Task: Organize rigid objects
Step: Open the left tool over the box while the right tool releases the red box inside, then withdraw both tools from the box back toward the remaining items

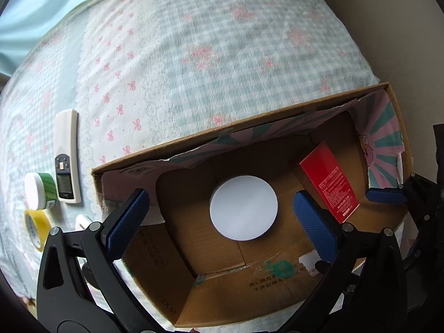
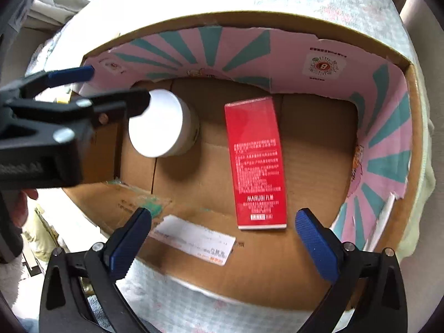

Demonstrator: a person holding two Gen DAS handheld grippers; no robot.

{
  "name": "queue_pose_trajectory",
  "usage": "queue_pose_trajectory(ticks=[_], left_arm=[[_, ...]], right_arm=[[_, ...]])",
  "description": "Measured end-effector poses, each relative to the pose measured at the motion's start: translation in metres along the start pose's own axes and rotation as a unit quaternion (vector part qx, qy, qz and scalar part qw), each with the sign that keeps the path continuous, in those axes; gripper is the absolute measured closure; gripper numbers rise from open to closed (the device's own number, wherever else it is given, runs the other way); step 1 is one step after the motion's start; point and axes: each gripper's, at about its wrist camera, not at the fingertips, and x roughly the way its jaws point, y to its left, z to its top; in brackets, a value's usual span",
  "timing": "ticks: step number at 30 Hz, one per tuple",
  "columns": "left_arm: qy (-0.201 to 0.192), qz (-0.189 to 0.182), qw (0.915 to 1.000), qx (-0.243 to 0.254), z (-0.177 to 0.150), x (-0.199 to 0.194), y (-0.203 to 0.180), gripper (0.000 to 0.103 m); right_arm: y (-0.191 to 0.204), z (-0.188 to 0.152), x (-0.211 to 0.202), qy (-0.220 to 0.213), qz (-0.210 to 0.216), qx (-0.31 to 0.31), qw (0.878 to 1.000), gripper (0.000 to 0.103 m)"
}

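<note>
- Both jaws stand wide apart and hold nothing: left gripper point(image 1: 222, 216) hangs over the brown cardboard box point(image 1: 249, 291), right gripper point(image 2: 222, 238) at lower centre.
- White-lidded round jar point(image 1: 243, 207) sits on the box floor, centre frame.
- Red rectangular carton point(image 2: 256, 163) lies flat beside it, apart.
- White remote control point(image 1: 66, 158), green-labelled tub point(image 1: 37, 191) and yellow tape roll point(image 1: 36, 227) lie on the checked bedspread point(image 1: 222, 55), left of frame.

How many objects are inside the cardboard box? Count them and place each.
2. A white-lidded jar stands on the cardboard box floor left; a red carton lies flat to its right. Nothing else shows inside.
</note>
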Motion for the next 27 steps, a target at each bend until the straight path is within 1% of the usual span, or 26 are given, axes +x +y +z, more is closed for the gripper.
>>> queue_pose_trajectory(ticks=[2, 5, 10, 12, 14, 18, 22, 27], left_arm=[[-0.004, -0.002, 1.0, 0.002, -0.004, -0.001, 0.003, 0.0], [-0.015, 0.001, 0.9999, 0.002, -0.008, -0.017, 0.003, 0.0], [-0.039, -0.004, 0.9992, 0.003, -0.023, -0.05, 0.007, 0.0], [-0.052, -0.004, 0.9986, 0.001, -0.03, -0.071, 0.009, 0.0], [-0.067, -0.004, 0.9977, -0.003, -0.04, -0.095, 0.014, 0.0], [-0.095, 0.007, 0.9953, -0.016, -0.063, -0.144, 0.028, 0.0], [-0.118, 0.016, 0.9921, -0.039, -0.091, -0.186, 0.049, 0.0], [-0.15, 0.051, 0.9852, -0.066, -0.129, -0.228, 0.088, 0.0]], right_arm=[[0.009, -0.001, -0.003, -0.003, -0.012, -0.007, 1.0, 0.0], [0.018, -0.003, -0.012, -0.014, -0.03, -0.007, 0.999, 0.0], [0.028, -0.017, -0.045, -0.037, -0.051, -0.009, 0.998, 0.0], [0.042, -0.016, -0.062, -0.044, -0.062, -0.01, 0.997, 0.0], [0.052, -0.023, -0.077, -0.053, -0.076, -0.007, 0.996, 0.0], [0.064, -0.028, -0.111, -0.08, -0.098, -0.016, 0.992, 0.0], [0.092, -0.031, -0.141, -0.109, -0.1, -0.022, 0.989, 0.0], [0.129, -0.031, -0.173, -0.137, -0.08, -0.03, 0.987, 0.0]])
